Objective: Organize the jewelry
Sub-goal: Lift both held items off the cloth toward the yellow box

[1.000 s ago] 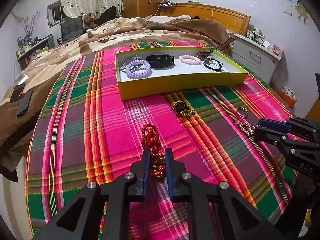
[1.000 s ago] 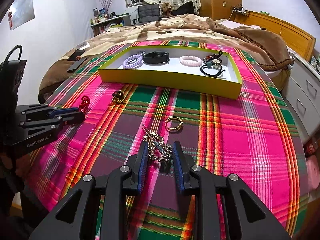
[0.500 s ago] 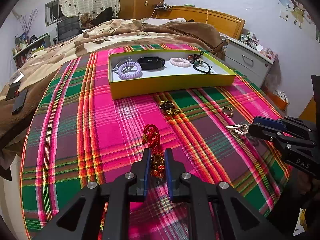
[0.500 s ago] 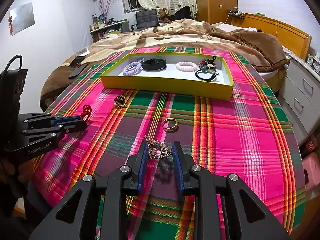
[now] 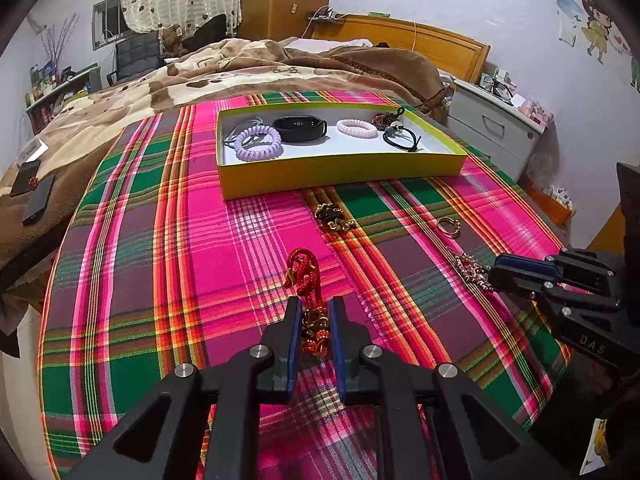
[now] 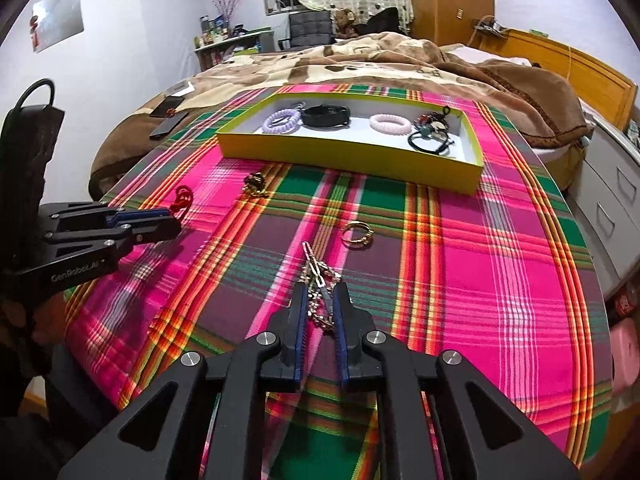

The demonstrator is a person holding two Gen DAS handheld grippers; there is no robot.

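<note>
The left gripper [image 5: 314, 322] has its jaws closed narrowly on the red knotted cord charm [image 5: 308, 304], whose loop sticks out ahead of the tips over the plaid blanket [image 5: 160, 240]. The right gripper [image 6: 320, 312] has a silver chain [image 6: 318, 280] between its jaws, which are nearly together and easing open slightly; the pads press the chain. Just ahead of the right jaws lies a gold ring [image 6: 357, 235]. Further ahead of both stands the yellow box [image 5: 340, 176], with a gold-and-black piece [image 5: 333, 218] between.
</note>
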